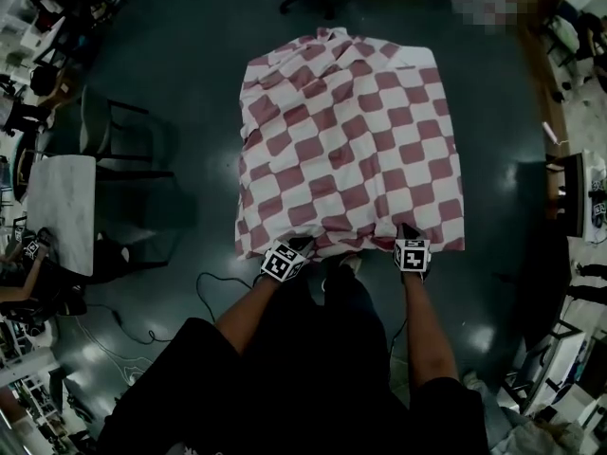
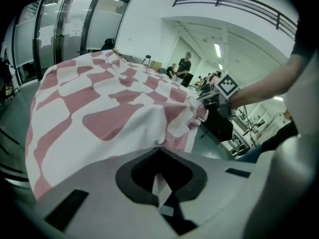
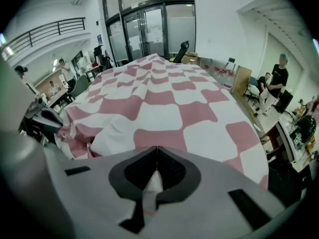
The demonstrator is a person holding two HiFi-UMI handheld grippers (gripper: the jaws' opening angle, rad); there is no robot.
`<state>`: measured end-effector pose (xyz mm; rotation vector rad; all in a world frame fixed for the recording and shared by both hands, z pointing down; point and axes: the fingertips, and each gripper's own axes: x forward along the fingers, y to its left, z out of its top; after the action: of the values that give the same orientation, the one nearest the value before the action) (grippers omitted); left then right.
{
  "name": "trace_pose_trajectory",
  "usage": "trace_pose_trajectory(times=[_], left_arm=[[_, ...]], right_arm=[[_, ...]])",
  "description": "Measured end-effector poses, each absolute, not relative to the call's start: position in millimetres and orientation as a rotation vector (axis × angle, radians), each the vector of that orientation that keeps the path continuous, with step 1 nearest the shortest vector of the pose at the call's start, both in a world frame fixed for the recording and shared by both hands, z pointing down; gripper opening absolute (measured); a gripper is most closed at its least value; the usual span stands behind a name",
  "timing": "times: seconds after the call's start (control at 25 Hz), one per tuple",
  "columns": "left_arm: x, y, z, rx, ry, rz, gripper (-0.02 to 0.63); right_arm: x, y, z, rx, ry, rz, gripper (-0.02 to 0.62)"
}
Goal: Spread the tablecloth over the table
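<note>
**A:** While the dark floor (image 1: 190, 74) fills most of the head view, what lies ahead of the fingers?

**B:** The tablecloth (image 1: 351, 150), checked in red and white. It stretches away from both pairs of fingers and covers the table so fully that none of the table shows. Its sides hang down, and the near hem is rumpled in the stretch between the two grippers.

**A:** Anything off to the side?

**B:** Well apart from the left fingers, on their outer side, stands a white-topped side table (image 1: 62, 211), with a dark chair (image 1: 114, 131) beyond it.

**A:** And the grippers themselves?

**B:** The left gripper (image 1: 300, 245) has its jaws pressed together on the near hem. In its own view a sliver of cloth sits pinched between the pads. The right gripper (image 1: 408, 235) is the same, jaws closed with a pale fold of the hem caught between them. Both point down at the table's near edge.

**A:** Smallest thing?

**B:** A thin black cable (image 1: 213, 287) on the floor, just outside the left fingers.
</note>
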<state>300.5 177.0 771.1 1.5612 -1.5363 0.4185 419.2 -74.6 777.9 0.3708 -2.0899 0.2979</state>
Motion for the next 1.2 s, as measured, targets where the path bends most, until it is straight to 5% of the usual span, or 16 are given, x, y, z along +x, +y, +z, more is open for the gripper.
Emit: trace_pose_trajectory(times=[1.2], left_arm=[[255.4,218.7,780.9,1.489,-1.611,0.459,0.008]], right_arm=[[472.6,-116.3,778.5,0.338,-2.089,0.333,0.015]])
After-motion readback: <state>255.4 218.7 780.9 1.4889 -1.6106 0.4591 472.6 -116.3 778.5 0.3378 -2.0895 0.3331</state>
